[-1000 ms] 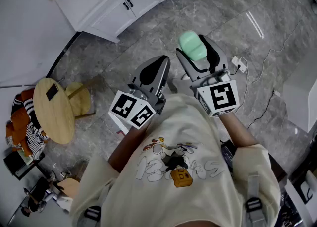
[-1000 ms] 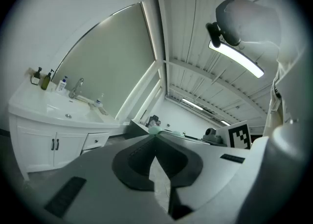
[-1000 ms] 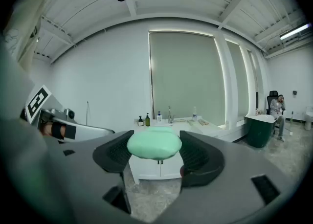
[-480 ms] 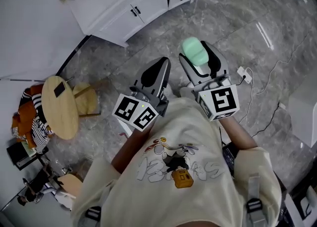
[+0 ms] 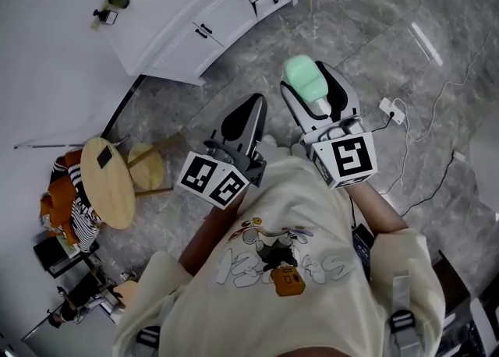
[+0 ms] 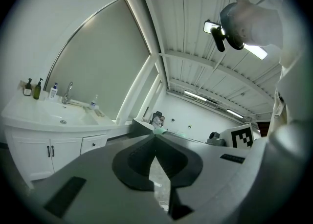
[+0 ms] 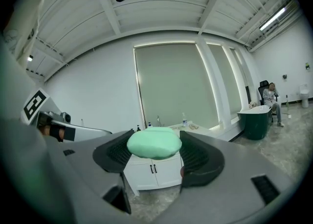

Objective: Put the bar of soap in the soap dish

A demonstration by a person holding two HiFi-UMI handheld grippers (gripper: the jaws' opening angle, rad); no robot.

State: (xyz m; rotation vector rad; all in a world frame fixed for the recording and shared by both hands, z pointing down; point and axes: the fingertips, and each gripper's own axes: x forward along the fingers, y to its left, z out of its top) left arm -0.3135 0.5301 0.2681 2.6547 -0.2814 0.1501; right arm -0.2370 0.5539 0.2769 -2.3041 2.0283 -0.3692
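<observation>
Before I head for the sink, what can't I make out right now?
Soap dish: not identifiable; items on the vanity are too small, left gripper view.
Vanity top, right gripper view: partly hidden behind the bar of soap in the right tool.
Vanity top, head view: cut by the top edge.
</observation>
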